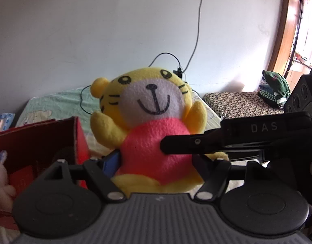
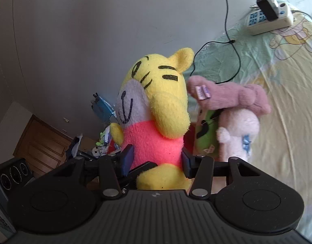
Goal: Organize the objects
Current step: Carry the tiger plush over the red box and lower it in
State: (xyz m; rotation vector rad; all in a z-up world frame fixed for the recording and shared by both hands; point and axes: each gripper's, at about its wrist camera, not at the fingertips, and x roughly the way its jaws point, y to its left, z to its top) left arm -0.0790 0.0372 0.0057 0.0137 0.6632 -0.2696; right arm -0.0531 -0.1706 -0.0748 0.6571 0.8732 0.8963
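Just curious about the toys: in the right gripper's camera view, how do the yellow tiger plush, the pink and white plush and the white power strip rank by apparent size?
1. yellow tiger plush
2. pink and white plush
3. white power strip, though it lies farther away, so this is unsure

A bed covered in a pale green and yellow cartoon-print sheet is carrying the things. A white power strip is lying near its far edge by the wall, with a black cable trailing across the sheet. A pink and white plush is resting nearer the middle. A red cardboard box is sitting by the left edge.
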